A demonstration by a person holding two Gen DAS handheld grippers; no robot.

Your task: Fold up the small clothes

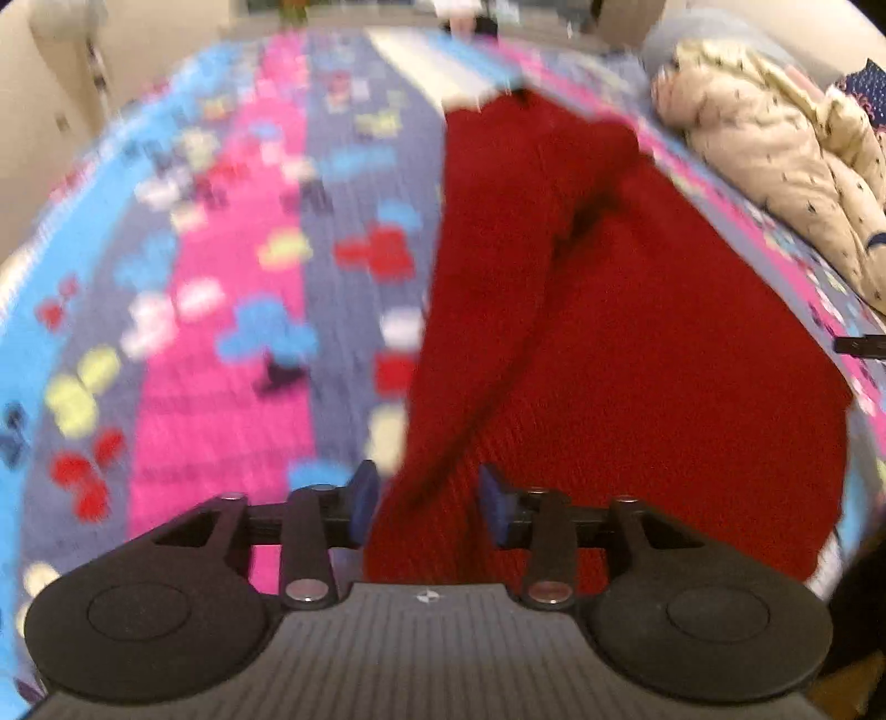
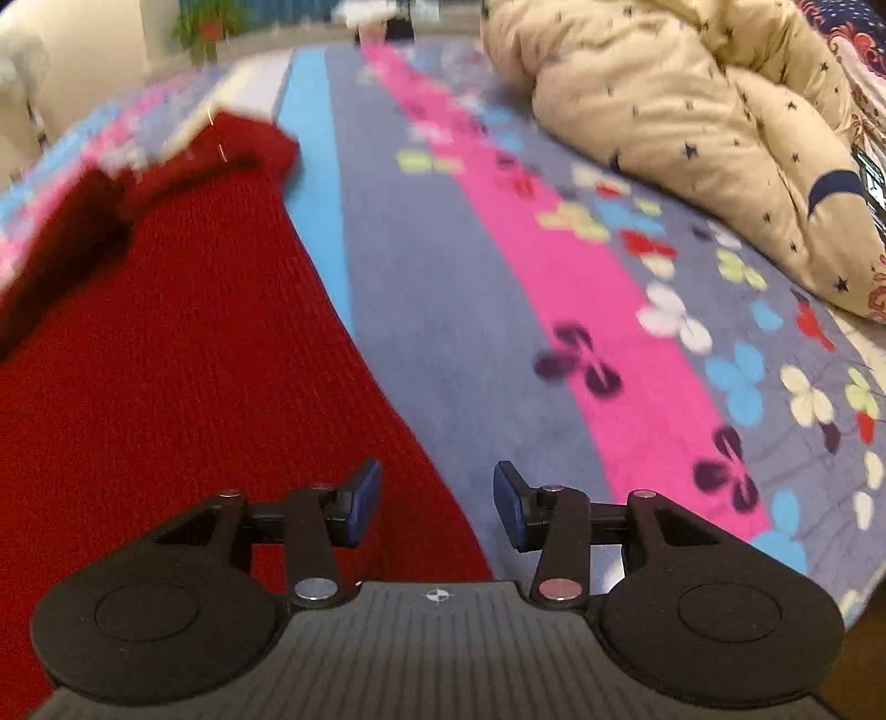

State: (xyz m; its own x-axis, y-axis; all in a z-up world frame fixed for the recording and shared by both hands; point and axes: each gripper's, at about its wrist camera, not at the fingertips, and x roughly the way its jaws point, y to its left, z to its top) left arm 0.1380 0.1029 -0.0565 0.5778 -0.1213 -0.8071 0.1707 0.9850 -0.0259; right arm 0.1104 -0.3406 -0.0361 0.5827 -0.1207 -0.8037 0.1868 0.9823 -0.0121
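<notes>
A red knit garment (image 1: pixel 637 332) lies spread on the striped flowered bedspread (image 1: pixel 221 332), with a fold running down its left part. My left gripper (image 1: pixel 429 501) is open, its blue-padded fingers either side of the garment's near left edge. In the right wrist view the same red garment (image 2: pixel 166 360) fills the left half. My right gripper (image 2: pixel 437 504) is open at the garment's near right edge, over the cloth and the bedspread (image 2: pixel 470 332). Whether either gripper touches the cloth I cannot tell.
A cream quilt with dark stars (image 2: pixel 692 122) is bunched at the right of the bed; it also shows in the left wrist view (image 1: pixel 775 155). A potted plant (image 2: pixel 207 25) and pale walls stand beyond the bed's far end.
</notes>
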